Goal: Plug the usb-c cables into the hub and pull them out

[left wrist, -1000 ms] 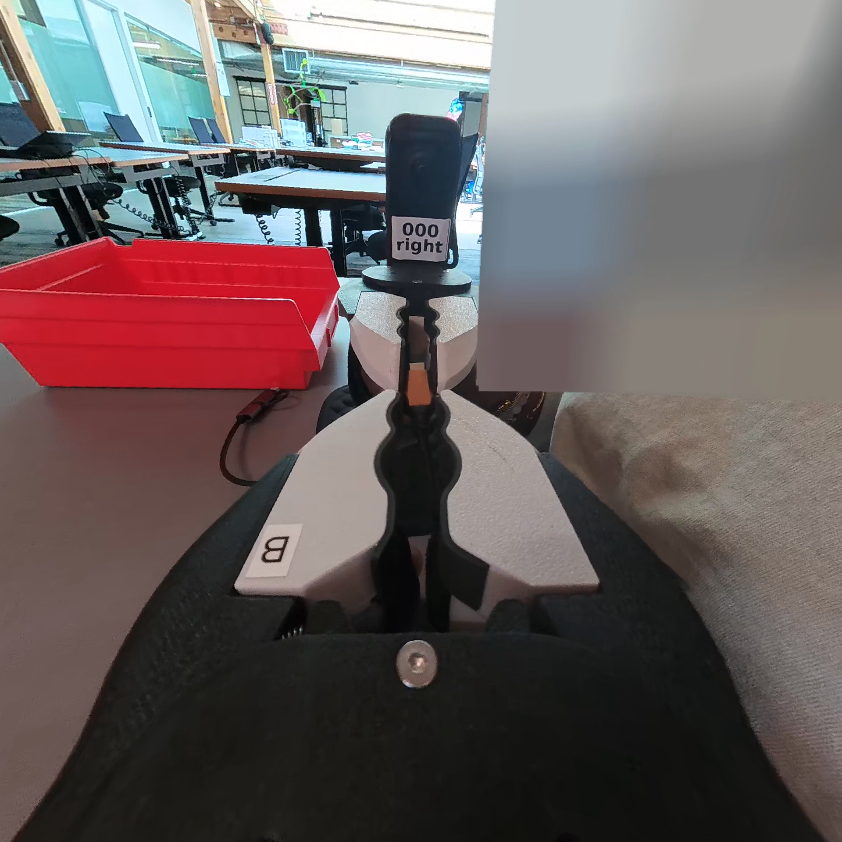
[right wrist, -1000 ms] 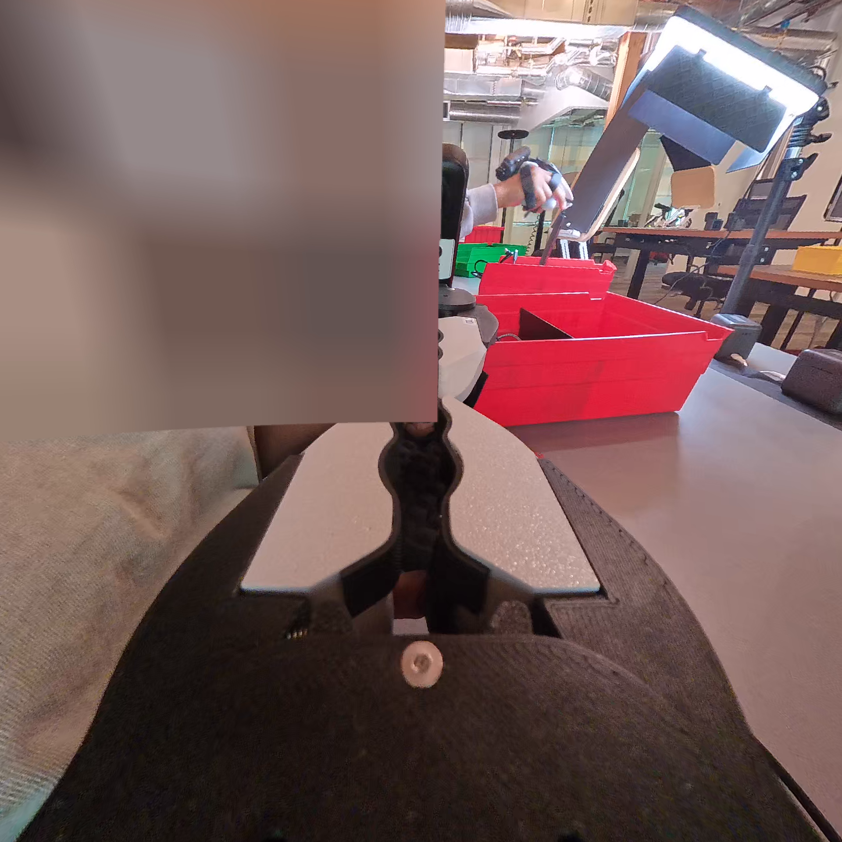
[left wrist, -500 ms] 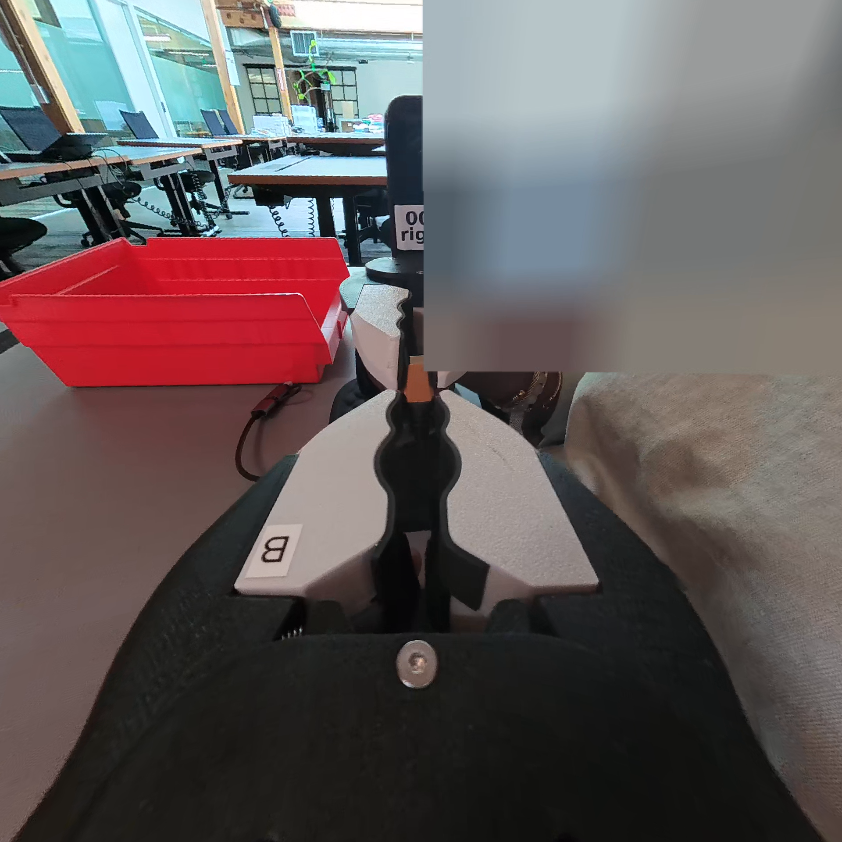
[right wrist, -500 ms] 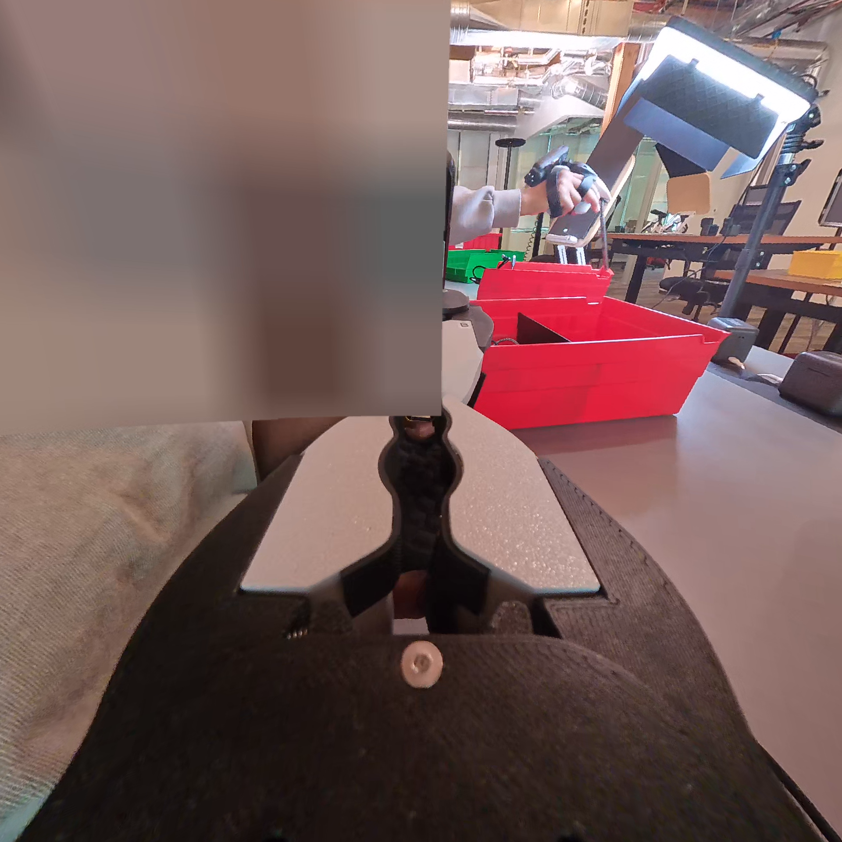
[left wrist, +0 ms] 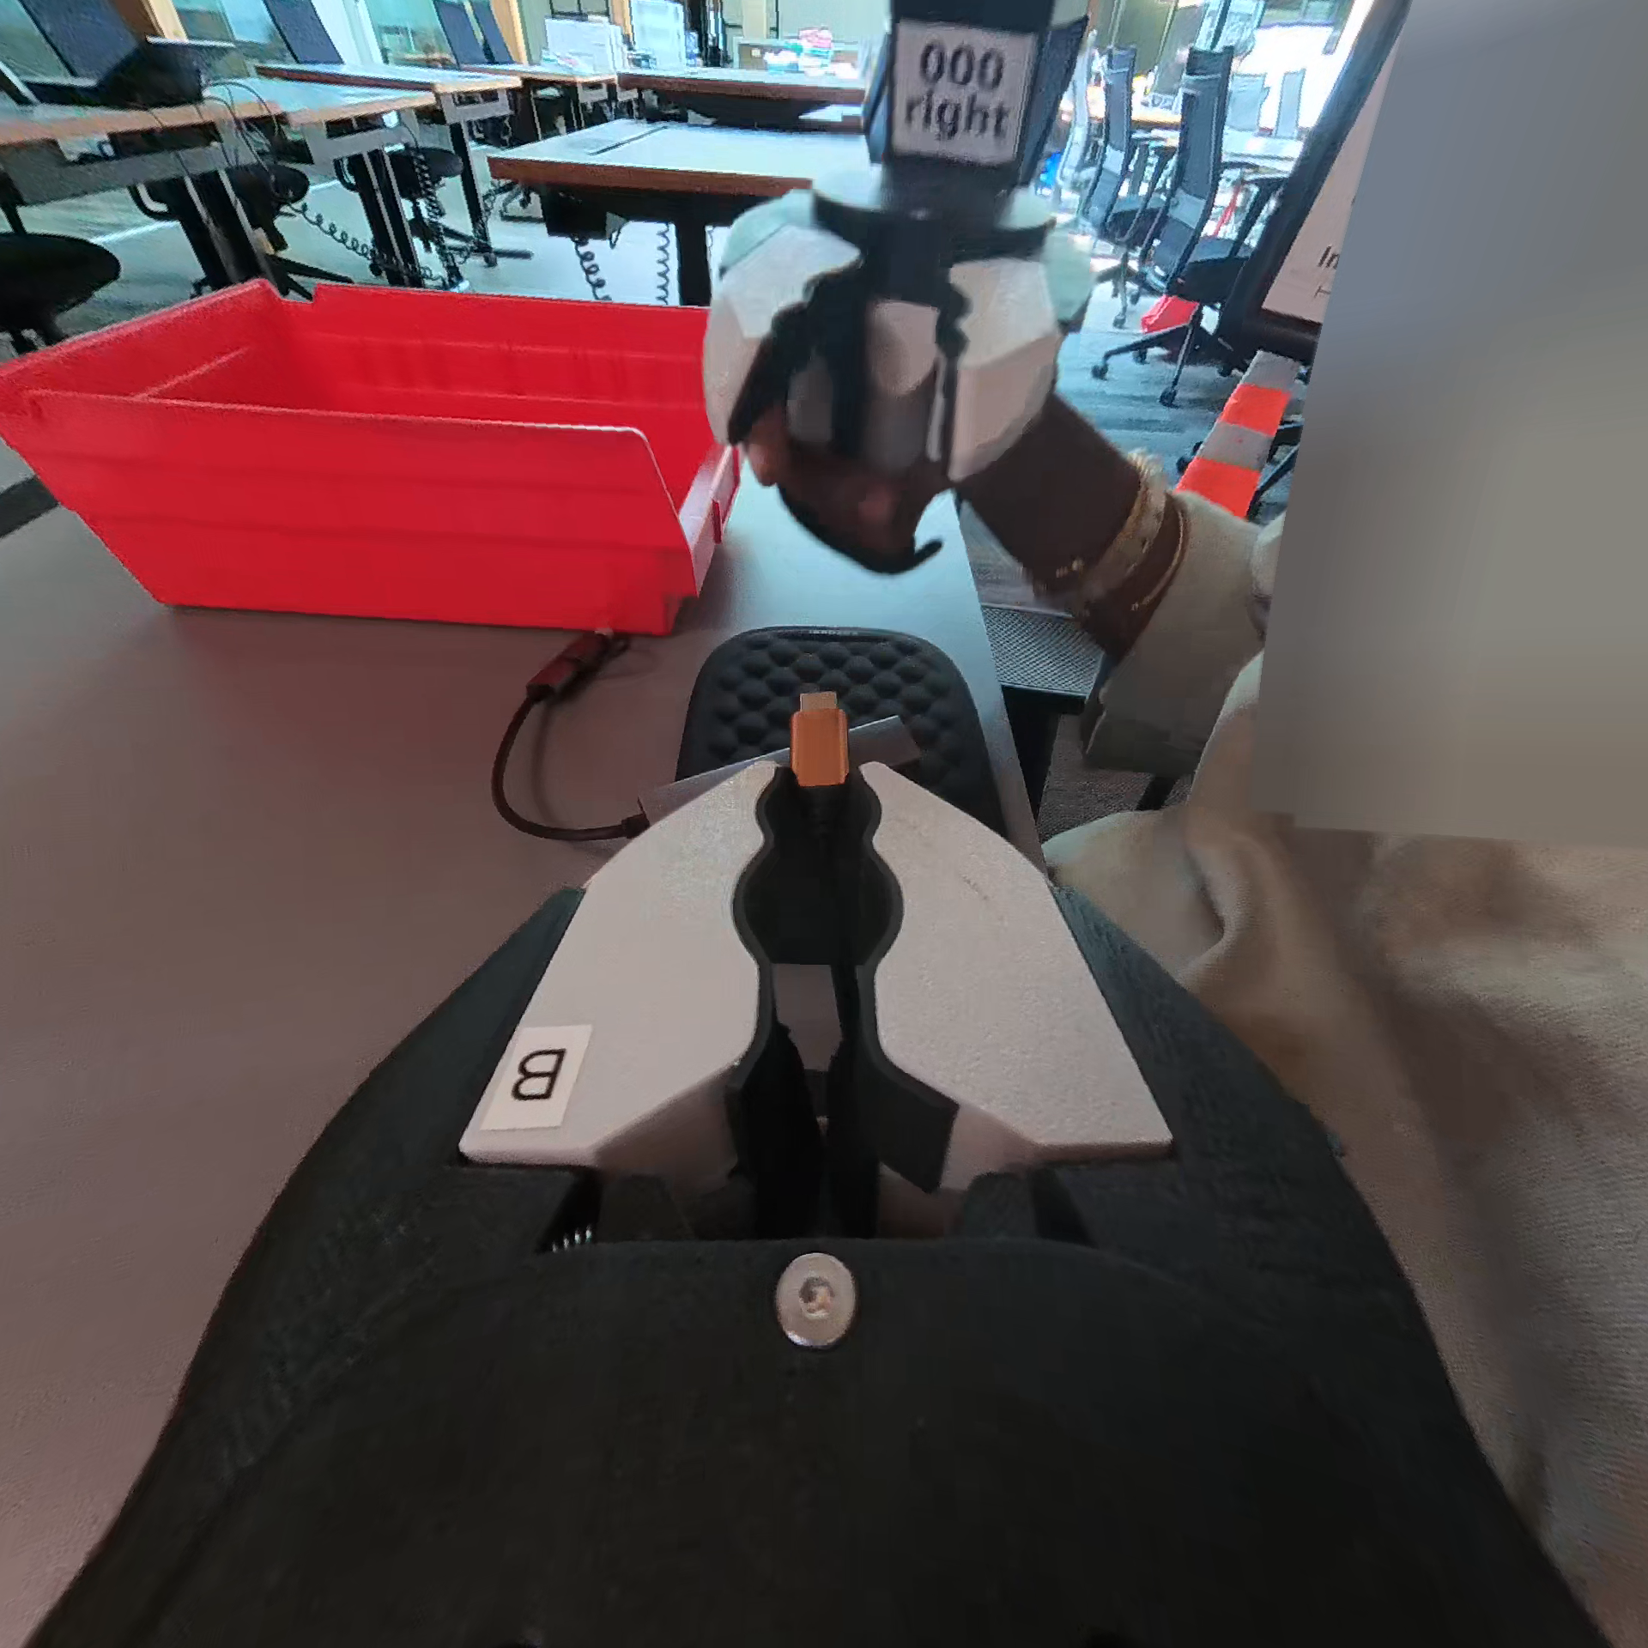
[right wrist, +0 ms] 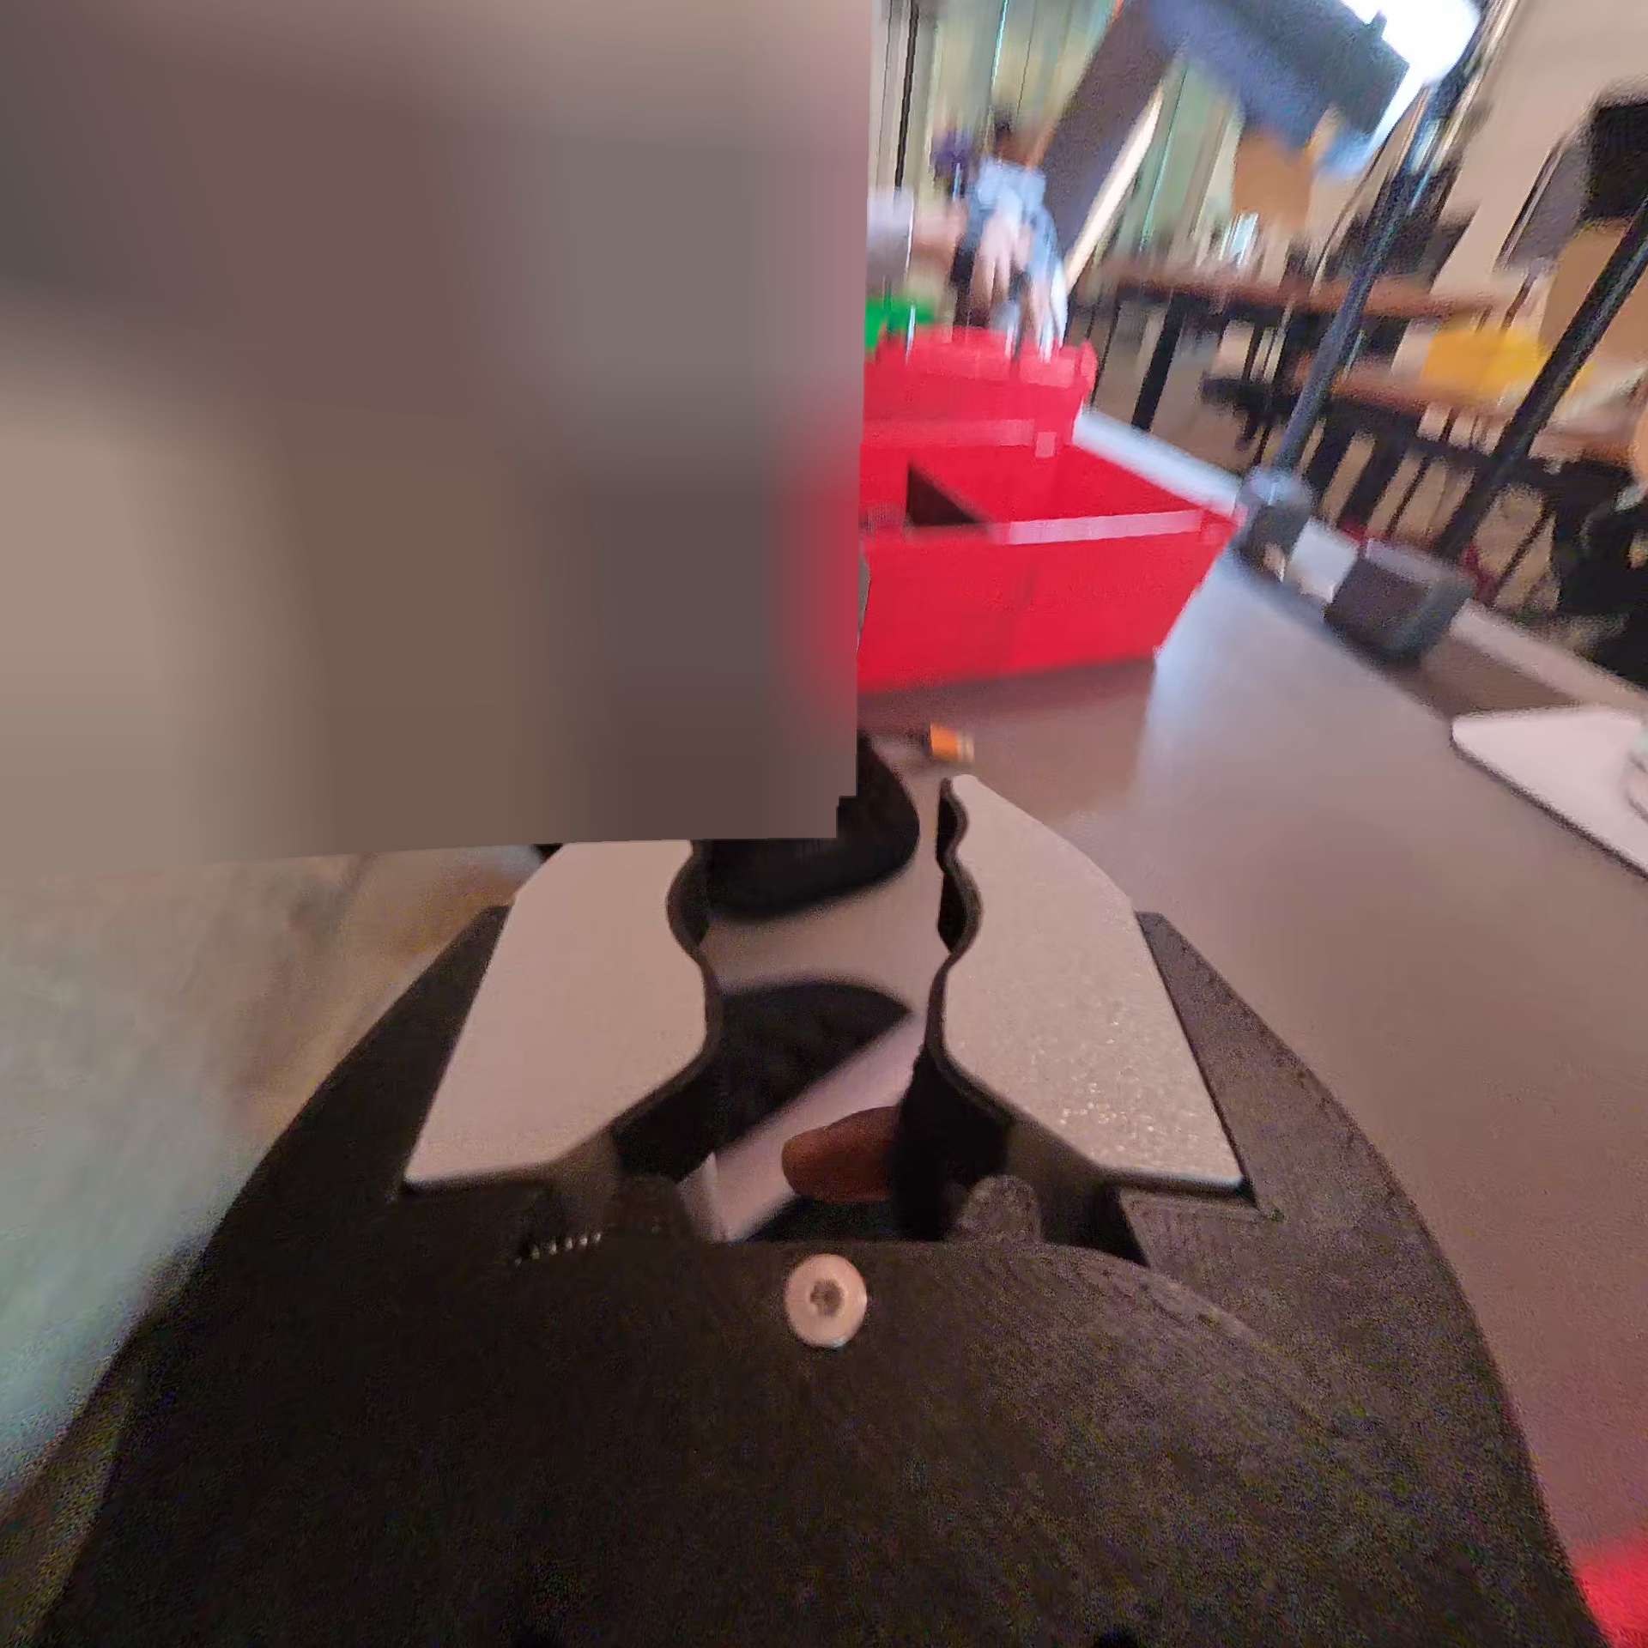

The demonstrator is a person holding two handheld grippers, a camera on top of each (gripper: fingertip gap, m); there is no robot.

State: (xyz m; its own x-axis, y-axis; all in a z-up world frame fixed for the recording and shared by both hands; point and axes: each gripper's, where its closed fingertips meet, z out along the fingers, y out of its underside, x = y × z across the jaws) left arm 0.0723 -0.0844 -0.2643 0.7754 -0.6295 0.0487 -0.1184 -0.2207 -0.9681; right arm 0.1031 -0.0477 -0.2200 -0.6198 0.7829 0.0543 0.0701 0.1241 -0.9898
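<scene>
One usb-c plug (left wrist: 817, 747), orange-sleeved with its metal tip bare, sits clamped between the tips of the left hand-held gripper (left wrist: 819, 780), its black cable running back through the jaws; it is plugged into nothing. Just beyond it a grey hub (left wrist: 878, 733) lies on a black quilted pad (left wrist: 834, 691) near the tabletop's (left wrist: 267, 803) right edge. A second cable (left wrist: 522, 758), red-ended, lies loose beside the red bin (left wrist: 357, 464). Held high above the tabletop, the right hand-held gripper (right wrist: 901, 829) has its jaws parted and carries nothing. Judgement: this cable is out of the hub; whether further plug-and-pull rounds remain cannot be told.
</scene>
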